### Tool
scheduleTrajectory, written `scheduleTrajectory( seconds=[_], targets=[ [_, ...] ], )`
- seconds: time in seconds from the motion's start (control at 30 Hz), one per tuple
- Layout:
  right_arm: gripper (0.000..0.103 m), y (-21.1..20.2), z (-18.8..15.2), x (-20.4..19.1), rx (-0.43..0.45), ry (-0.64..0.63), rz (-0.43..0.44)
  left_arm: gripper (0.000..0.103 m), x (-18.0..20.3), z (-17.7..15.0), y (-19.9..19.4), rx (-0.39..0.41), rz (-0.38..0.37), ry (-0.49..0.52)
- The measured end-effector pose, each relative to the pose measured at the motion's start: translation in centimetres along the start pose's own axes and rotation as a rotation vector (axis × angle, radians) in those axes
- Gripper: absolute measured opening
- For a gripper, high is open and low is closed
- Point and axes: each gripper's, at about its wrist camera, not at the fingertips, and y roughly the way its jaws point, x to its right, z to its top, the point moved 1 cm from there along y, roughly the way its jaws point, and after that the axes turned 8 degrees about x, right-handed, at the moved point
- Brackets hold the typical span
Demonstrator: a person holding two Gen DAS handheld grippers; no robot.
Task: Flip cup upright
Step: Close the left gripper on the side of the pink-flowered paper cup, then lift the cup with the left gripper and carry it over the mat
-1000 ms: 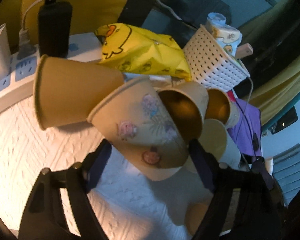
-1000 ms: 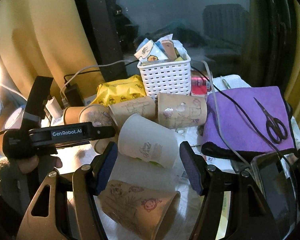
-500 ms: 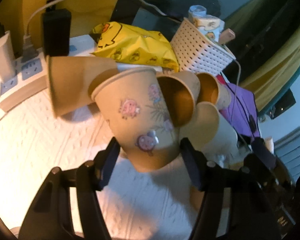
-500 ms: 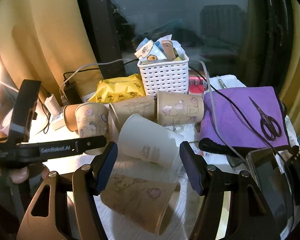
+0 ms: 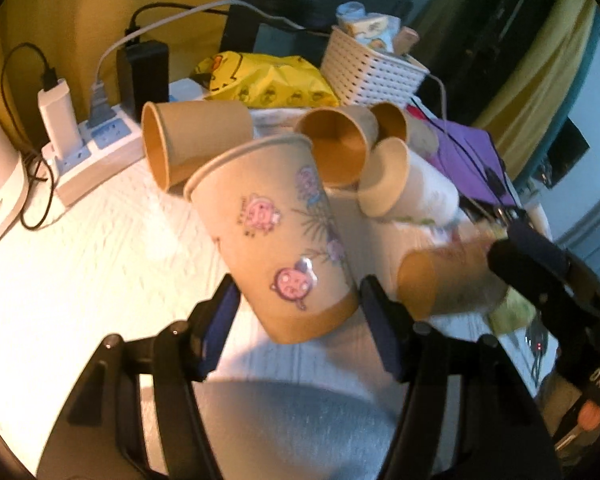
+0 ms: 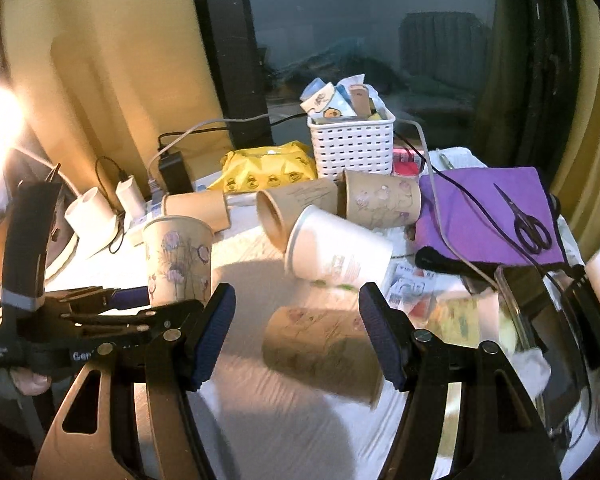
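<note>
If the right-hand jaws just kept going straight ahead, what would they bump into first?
Probably the printed paper cup lying on its side between the open right gripper tips; the white cup lies beyond it. Depth is hard to judge.

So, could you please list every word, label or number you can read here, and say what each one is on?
"Ger", cut off by the right one's finger: on the body of the left hand-held gripper.
"DAS" or similar, blurred: on the right hand-held gripper.
Green print on the white cup: too blurred to read.
Small marks beside the pink cartoon on the decorated cup: too small to read.
Printed packets on the table: unreadable.
</note>
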Motion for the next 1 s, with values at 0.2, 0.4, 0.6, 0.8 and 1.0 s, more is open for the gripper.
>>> scheduleTrajectory(
  seconds=[0.2, 0.4, 0.6, 0.8, 1.0],
  targets=[
    [0.068, -2.1, -1.0, -2.1, 0.007, -0.016, -0.024, 0.063, 0.2, -1.8, -3.7, 0.037, -0.025, 0.052],
    [0.068, -5.0, -2.1, -4.9, 0.027, -0.036, -0.039, 0.063, 0.0, -4.5, -7.2, 0.051, -0.051, 0.099],
    [0.068, -7.9, -3.7, -8.0, 0.038, -0.042, -0.031, 0.063, -0.1, -7.6, -10.8, 0.083, -0.097, 0.128],
    [0.068, -10.7, -5.1, -10.5, 0.054, -0.041, -0.037, 0.063, -0.3, -11.0, -13.9, 0.113, -0.134, 0.189],
    [0.068, -14.2, -6.7, -12.4, 0.103, -0.025, -0.04, 0.063, -0.6, -13.6, -16.3, 0.151, -0.201, 0.23]
  ],
)
